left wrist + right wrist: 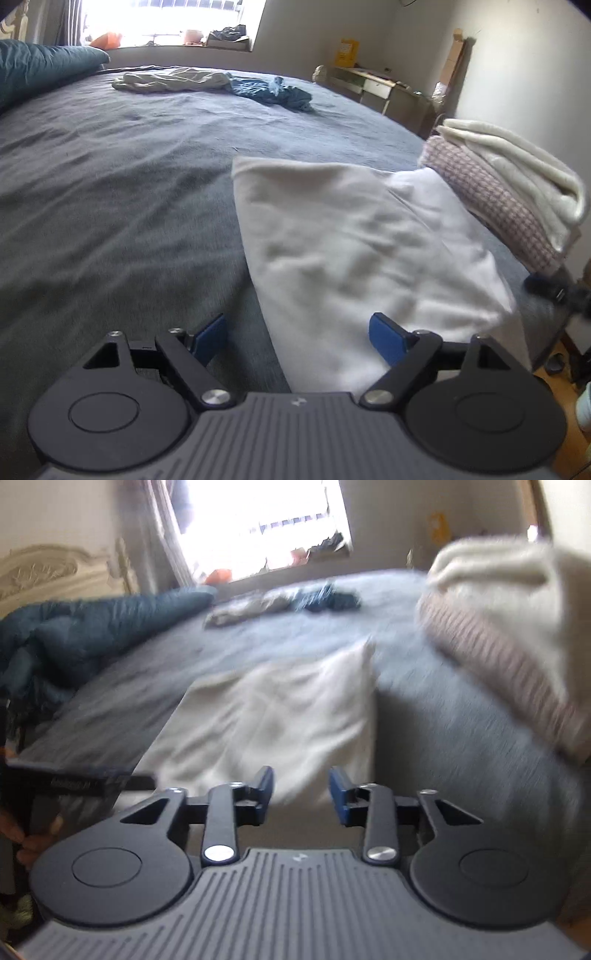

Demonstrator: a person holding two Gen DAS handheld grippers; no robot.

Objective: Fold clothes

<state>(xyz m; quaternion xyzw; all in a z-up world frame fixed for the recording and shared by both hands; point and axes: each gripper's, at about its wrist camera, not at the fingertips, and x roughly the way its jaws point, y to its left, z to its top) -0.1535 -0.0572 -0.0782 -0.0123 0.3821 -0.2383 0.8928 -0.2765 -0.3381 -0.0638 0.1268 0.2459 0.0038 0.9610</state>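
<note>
While both tools are hanging over the grey bed [110,192], a folded white garment [351,240] is lying flat on the cover directly ahead of the left gripper [297,338]. That gripper's blue pads [386,341] are standing spread wide, pinching nothing, with the garment's near corner sitting between and just beyond them. Seen from the right wrist, the same white garment [273,716] is stretching away straight in front of the right gripper [301,794], whose fingers are also parted with a clear gap and nothing between them; this view is blurring noticeably.

Off to the right of the left gripper, beyond the white piece, a stack of folded clothes is resting near the bed's edge: a cream knit [517,173] is sitting on top of a pink checked piece [491,206]. From the right gripper, that stack [509,627] is looming up ahead and to the right.

Farther ahead of both grippers, well apart from the folded items, a crumpled beige garment [173,81] and a crumpled blue garment [273,90] are lying touching each other on the far side of the bed. To the far left, a teal duvet [40,66] is bunching up, and a bright window [173,18] is glaring behind it all.
</note>
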